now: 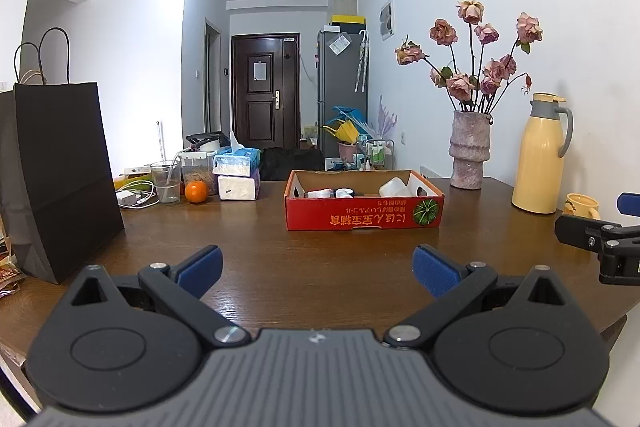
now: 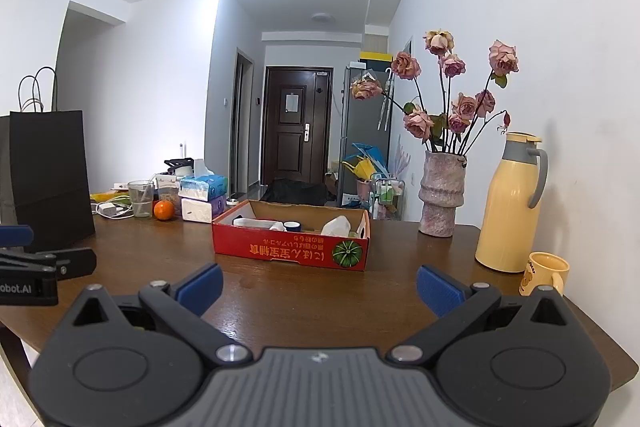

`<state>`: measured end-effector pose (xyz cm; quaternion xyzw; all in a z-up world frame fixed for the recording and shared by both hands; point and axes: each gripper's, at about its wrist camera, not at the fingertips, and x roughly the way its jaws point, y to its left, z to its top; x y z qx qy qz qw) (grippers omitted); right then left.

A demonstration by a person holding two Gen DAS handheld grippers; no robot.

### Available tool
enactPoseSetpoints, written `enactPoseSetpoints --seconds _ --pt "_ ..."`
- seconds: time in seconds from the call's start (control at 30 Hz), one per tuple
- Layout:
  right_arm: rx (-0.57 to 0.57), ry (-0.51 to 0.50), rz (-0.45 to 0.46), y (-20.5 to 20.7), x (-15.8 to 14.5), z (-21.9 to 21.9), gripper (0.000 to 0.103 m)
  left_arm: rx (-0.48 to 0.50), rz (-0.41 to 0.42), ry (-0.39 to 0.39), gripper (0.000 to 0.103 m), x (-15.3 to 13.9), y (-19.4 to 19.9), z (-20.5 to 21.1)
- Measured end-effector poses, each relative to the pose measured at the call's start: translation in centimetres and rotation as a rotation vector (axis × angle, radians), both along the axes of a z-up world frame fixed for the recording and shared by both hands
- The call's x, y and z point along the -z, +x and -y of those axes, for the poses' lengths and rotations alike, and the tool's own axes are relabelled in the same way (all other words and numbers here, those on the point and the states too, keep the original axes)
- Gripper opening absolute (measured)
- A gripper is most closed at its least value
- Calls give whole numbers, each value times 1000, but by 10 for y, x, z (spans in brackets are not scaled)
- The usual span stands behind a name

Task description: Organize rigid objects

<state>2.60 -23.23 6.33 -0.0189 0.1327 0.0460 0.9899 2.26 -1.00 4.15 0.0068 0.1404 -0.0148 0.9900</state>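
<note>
Left wrist view shows our left gripper (image 1: 316,271) spread wide and holding nothing, low over the table (image 1: 248,247). Our right gripper (image 2: 318,287) is likewise wide apart and empty. Straight ahead of both, well apart, sits the red box (image 1: 364,215), long side across us, slightly right of the left gripper and slightly left of the right; neither looks clearly nearer.

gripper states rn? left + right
Left gripper: open, holding nothing, above the table.
Right gripper: open, holding nothing.
</note>
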Motion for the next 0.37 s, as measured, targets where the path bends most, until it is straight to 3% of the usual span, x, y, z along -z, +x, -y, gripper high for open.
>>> enactPoseSetpoints --seconds 0.37 --pt "0 -1 -19 8 6 1 103 21 -18 -5 103 5 10 1"
